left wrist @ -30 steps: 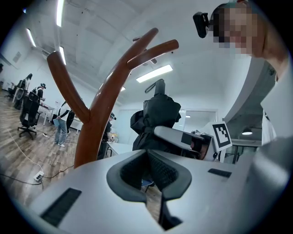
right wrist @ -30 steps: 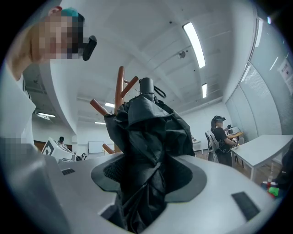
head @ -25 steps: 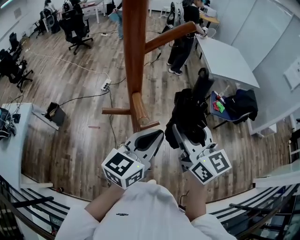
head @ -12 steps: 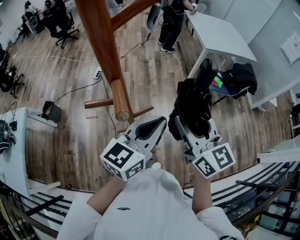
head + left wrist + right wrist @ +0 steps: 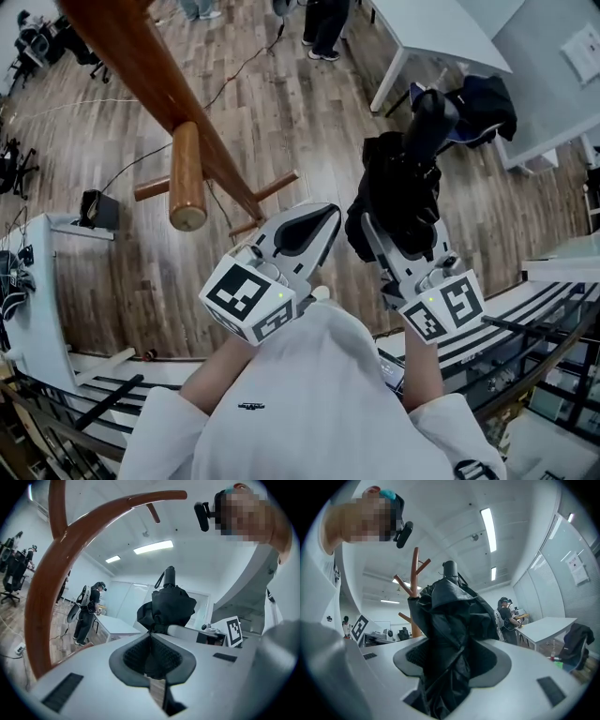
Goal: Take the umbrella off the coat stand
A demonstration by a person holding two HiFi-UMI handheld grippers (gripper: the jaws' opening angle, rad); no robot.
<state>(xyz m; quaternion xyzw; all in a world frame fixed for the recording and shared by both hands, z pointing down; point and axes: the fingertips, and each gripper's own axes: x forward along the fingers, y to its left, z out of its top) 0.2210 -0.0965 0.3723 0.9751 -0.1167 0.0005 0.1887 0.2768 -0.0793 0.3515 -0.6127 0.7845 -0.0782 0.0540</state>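
My right gripper [image 5: 392, 236] is shut on a folded black umbrella [image 5: 398, 192], whose dark handle [image 5: 427, 116] sticks out beyond the jaws. In the right gripper view the umbrella's cloth [image 5: 449, 620] fills the gap between the pads. The brown wooden coat stand [image 5: 141, 58] leans across the upper left, one peg [image 5: 187, 178] pointing at me. The umbrella hangs clear of it, to the right. My left gripper [image 5: 314, 220] sits beside the right one, shut with nothing in it. In its own view, the stand [image 5: 42, 602] curves at the left and the umbrella [image 5: 168, 604] shows ahead.
A white table [image 5: 441, 37] stands at the back right, with a dark jacket on a blue chair [image 5: 483, 98] beside it. A person [image 5: 323, 23] stands at the top. A white desk [image 5: 28, 281] lies at the left. Black railings [image 5: 94, 394] run below me.
Both grippers have drawn back and sunk a little, the right one still holding the umbrella. The coat stand has slid up and left in the head view, farther from the umbrella.
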